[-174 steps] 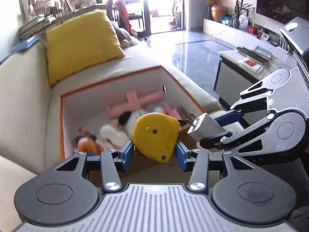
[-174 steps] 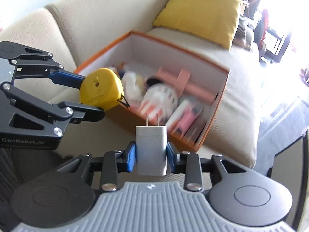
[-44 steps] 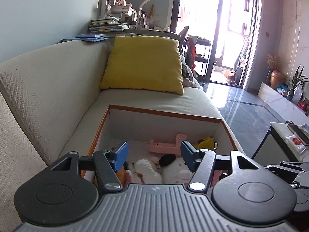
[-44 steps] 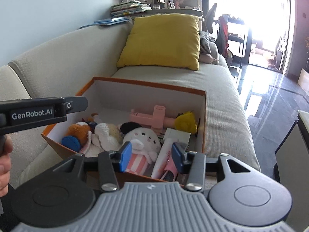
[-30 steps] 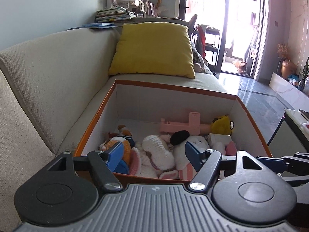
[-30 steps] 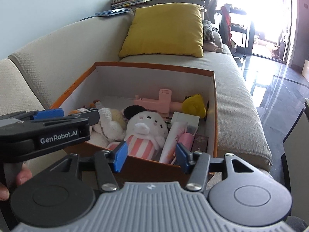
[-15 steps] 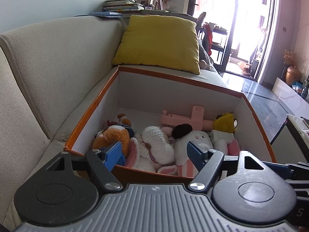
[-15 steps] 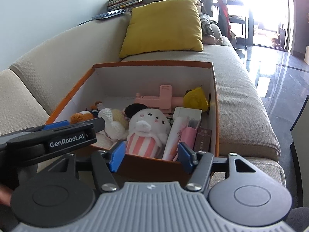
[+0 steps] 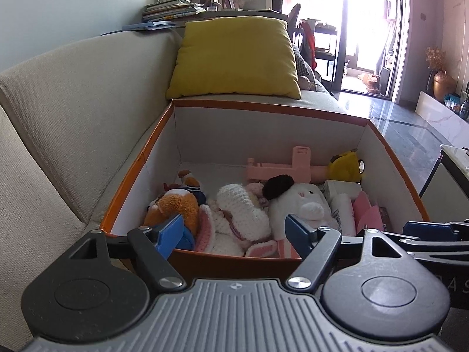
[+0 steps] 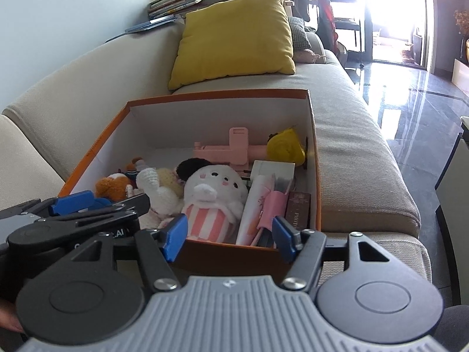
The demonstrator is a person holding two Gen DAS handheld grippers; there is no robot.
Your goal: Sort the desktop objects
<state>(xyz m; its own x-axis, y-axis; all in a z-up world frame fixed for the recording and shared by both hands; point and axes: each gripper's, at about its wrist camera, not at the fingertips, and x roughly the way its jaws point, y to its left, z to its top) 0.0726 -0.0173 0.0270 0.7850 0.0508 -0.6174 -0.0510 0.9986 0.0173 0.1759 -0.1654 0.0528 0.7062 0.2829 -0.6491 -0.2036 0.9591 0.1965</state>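
Left hand-held gripper [image 9: 234,231] and right hand-held gripper [image 10: 227,236]: both spread wide, just been opening, nothing between the pads. Straight ahead and just below, orange box [image 9: 137,164] on sofa [image 9: 73,111], holding plush toys [image 10: 211,199] and yellow tape measure [image 10: 285,146] at far right corner.

Half buried under the white plush [image 10: 215,193]: striped base only partly seen. Brown box [image 10: 298,209] print too small to read. Lettering on the left gripper [image 10: 96,202] cut off behind the right gripper [image 10: 227,236]. Yellow tape measure [image 9: 346,162] partly behind the pink holder [image 9: 281,168].
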